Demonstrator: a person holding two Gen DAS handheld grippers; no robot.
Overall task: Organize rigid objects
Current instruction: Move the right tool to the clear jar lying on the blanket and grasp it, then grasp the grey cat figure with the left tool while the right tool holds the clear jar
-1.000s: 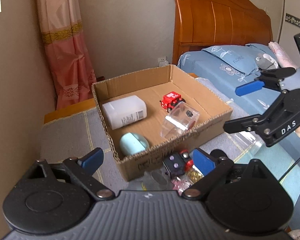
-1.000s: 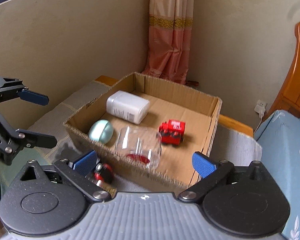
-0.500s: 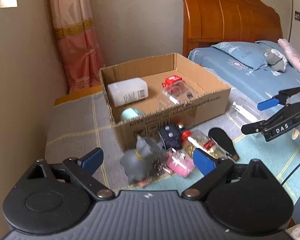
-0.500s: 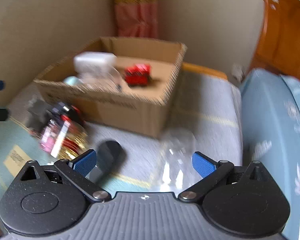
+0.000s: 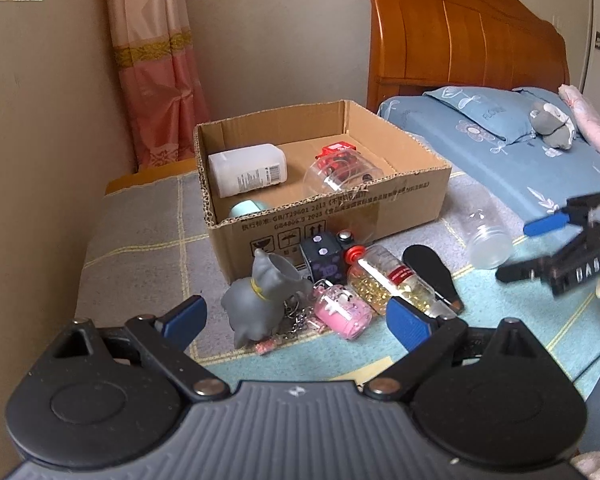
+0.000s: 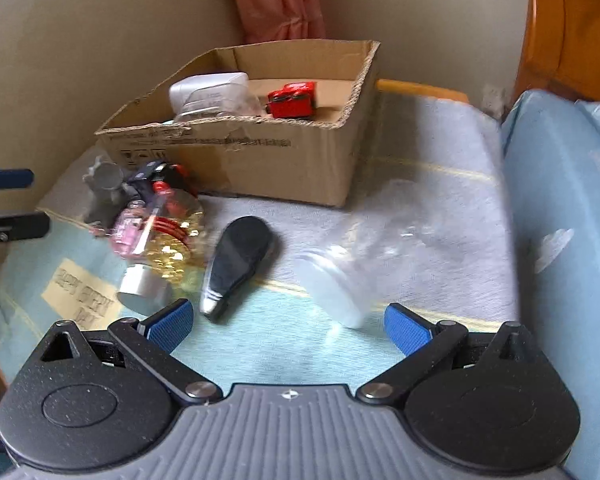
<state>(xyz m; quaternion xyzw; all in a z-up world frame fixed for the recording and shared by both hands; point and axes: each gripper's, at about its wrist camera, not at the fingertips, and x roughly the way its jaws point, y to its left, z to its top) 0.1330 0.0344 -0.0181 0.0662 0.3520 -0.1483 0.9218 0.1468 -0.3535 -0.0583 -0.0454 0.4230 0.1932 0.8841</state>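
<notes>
A cardboard box (image 5: 412, 196) (image 6: 300, 160) holds a white bottle (image 5: 246, 170), a red toy car (image 6: 292, 99), a clear jar (image 5: 338, 176) and a pale green round thing (image 5: 246, 208). In front of it lie a grey elephant toy (image 5: 260, 300), a dark dice cube (image 5: 323, 258), a pink charm (image 5: 342, 312), a bottle of gold beads (image 5: 388, 280), a black flat tool (image 6: 238, 264) and a clear plastic jar (image 6: 356, 264) on its side. My left gripper (image 5: 296, 322) is open and empty near the elephant. My right gripper (image 6: 286, 326) is open and empty just before the clear jar.
The things lie on a grey and teal cloth (image 5: 140, 248) over a low table. A beige wall (image 5: 40, 120) is on the left, a pink curtain (image 5: 156, 60) behind. A bed with blue bedding (image 5: 500, 152) and a wooden headboard (image 5: 460, 40) stands to the right.
Both grippers have drawn back from over the box and dropped lower. The loose things in front of the box have come into view. The right gripper now faces the clear jar.
</notes>
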